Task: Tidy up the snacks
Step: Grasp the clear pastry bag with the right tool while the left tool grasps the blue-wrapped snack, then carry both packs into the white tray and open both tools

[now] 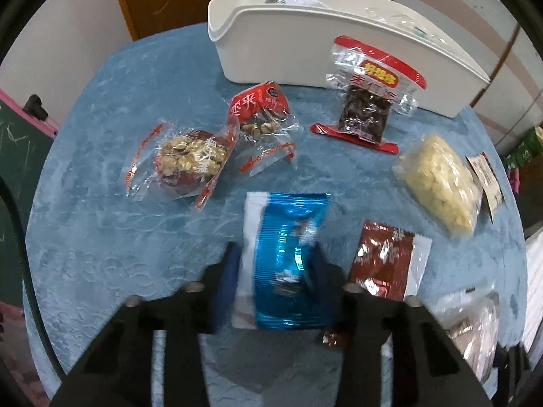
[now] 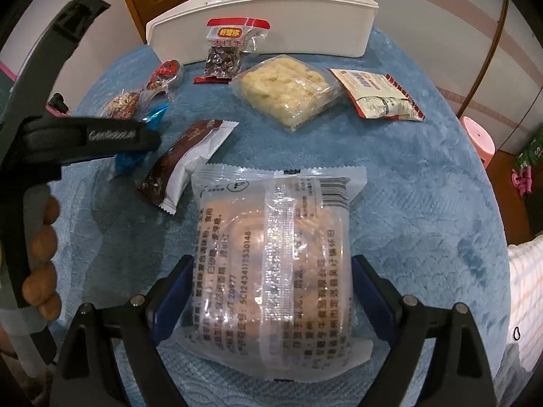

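Working through the snack pile and honestly I'm barely started: my left gripper (image 1: 276, 271) has its pads pinched on the blue foil packet (image 1: 288, 261) near the front of the table, and my right gripper (image 2: 271, 291) sits with its pads against both sides of the clear wrapped pastry (image 2: 275, 271), though I can't tell if it's squeezing yet. The white bin (image 1: 305, 51) at the far edge already has a few wrappers showing inside, but plenty is left on the blue tablecloth (image 1: 101, 237): two walnut-date packs (image 1: 183, 162) on the left, the red-trimmed dark dried fruit pack (image 1: 366, 101) leaning right against the bin wall, a pale crumbly cake (image 1: 437, 183) to the right, a red-and-white packet (image 2: 383, 95) beyond it, and a brown sachet (image 1: 387, 261) just beside my blue one. Room-wise, the middle lane toward the bin looks open, but the dried fruit pack crowds the near wall, so I'd lift high over it.
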### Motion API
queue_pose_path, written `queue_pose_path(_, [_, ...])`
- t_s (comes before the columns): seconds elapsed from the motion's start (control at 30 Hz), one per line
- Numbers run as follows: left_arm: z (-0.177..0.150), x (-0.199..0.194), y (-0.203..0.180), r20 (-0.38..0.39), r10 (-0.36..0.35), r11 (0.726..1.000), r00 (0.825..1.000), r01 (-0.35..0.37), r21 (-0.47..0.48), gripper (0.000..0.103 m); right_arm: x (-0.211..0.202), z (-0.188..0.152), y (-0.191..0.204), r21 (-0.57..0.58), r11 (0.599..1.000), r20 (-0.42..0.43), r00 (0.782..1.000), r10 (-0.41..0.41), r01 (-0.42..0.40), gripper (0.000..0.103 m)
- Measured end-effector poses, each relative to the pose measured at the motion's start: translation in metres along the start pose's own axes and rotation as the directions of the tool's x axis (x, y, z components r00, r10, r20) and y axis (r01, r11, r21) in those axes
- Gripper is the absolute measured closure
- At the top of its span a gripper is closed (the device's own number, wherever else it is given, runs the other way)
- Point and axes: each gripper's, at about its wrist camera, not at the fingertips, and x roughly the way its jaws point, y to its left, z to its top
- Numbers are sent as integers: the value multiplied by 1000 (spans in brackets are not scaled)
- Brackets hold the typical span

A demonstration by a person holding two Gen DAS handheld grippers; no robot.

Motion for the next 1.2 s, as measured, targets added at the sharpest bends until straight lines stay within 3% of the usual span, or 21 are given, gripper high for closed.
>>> queue_pose_path(0.33, [-25, -18, 15, 19, -23, 1000, 1000, 22, 15, 76, -7, -6, 0, 5, 1000, 15, 1000, -11, 11, 22])
queue_pose_path(0.67, [-28, -55, 25, 73, -36, 999, 997, 35, 19, 77, -17, -8, -1, 9, 1000, 21, 1000, -20, 19, 33])
queue_pose_path(0.9, [-34, -96, 25, 147, -39, 998, 988, 33, 47, 77, -29, -10, 0, 28, 999, 21, 1000, 23, -23, 34])
queue_pose_path(1.2, [-30, -138, 29, 218, -58, 996, 974, 43, 72, 77, -73, 13, 5, 10, 998, 112, 992, 62, -64, 34])
